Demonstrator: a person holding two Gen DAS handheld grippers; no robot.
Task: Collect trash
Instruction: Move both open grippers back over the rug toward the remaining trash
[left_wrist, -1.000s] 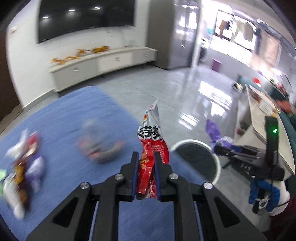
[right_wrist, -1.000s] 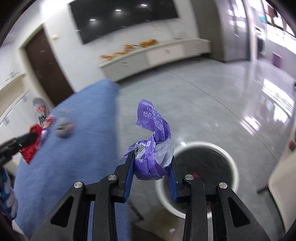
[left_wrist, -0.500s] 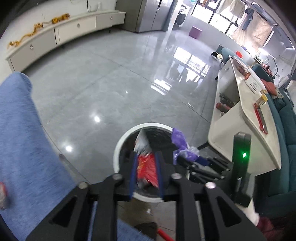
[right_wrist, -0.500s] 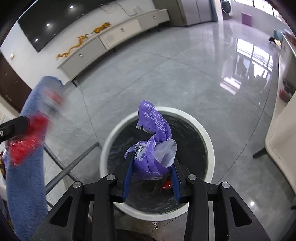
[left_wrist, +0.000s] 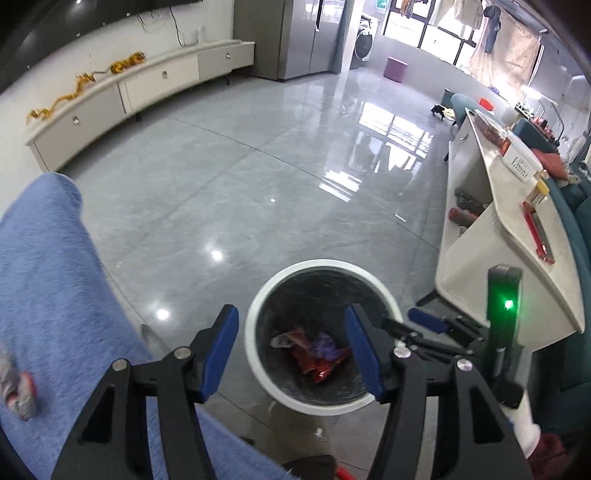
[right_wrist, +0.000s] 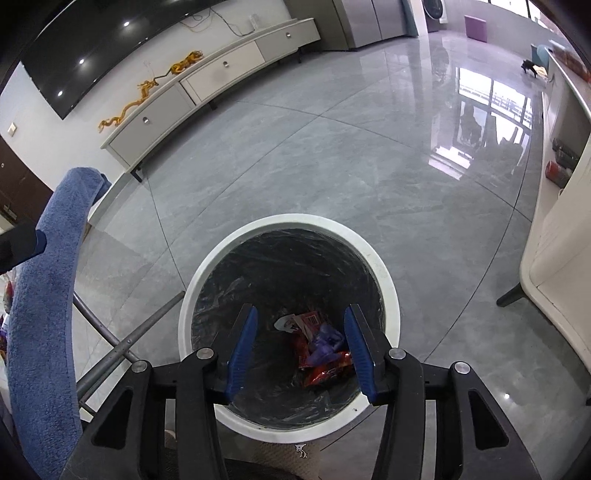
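Note:
A round white trash bin (left_wrist: 258, 306) with a black liner stands on the grey floor; it also shows in the right wrist view (right_wrist: 384, 269). Red wrappers (left_wrist: 314, 363) and a purple wrapper (left_wrist: 325, 345) lie at its bottom, also seen from the right wrist, red (right_wrist: 325, 367) and purple (right_wrist: 325, 341). My left gripper (left_wrist: 291, 350) is open and empty above the bin. My right gripper (right_wrist: 299, 345) is open and empty over the bin mouth; it shows at the right in the left wrist view (left_wrist: 424, 325).
A blue cloth-covered table (left_wrist: 48, 295) lies to the left, with a crumpled wrapper (left_wrist: 16, 387) on it. Its metal legs (right_wrist: 122, 343) stand beside the bin. A white counter (left_wrist: 498, 229) is on the right. A low white cabinet (left_wrist: 147, 85) lines the far wall.
Both grippers have opened over the bin. The red wrapper and the purple wrapper have dropped from them to the bottom of the bin.

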